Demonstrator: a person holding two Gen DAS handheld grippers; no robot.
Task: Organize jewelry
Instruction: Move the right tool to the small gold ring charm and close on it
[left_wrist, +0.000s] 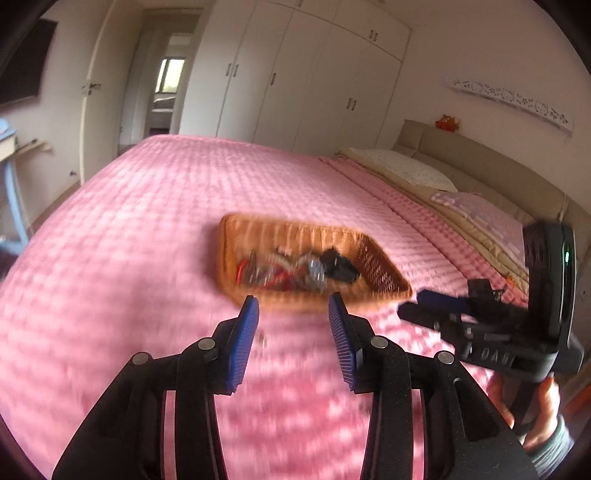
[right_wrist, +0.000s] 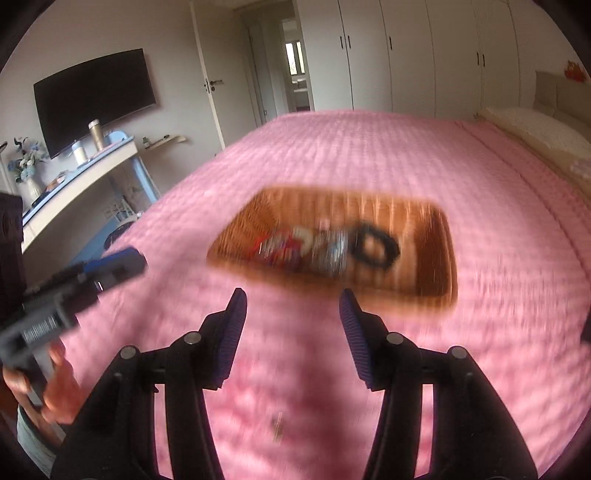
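A brown wicker basket (left_wrist: 384, 266) lies on the pink bedspread (left_wrist: 147, 221) and holds a blurred heap of jewelry (left_wrist: 284, 271) with a black ring-shaped piece (right_wrist: 376, 247) at its right. My left gripper (left_wrist: 293, 306) is open and empty just before the basket's near edge. My right gripper (right_wrist: 293, 299) is open and empty above the bedspread in front of the basket (right_wrist: 436, 254). A small dark piece (right_wrist: 277, 424) lies loose on the bedspread under the right gripper; it also shows in the left wrist view (left_wrist: 263, 340). Each gripper shows from the side in the other's view.
Pillows (left_wrist: 410, 166) and a beige headboard (left_wrist: 480, 155) stand at the right. White wardrobes (left_wrist: 314, 74) line the far wall. A desk (right_wrist: 74, 173) with a vase and cups and a wall television (right_wrist: 96, 96) are at the left of the bed.
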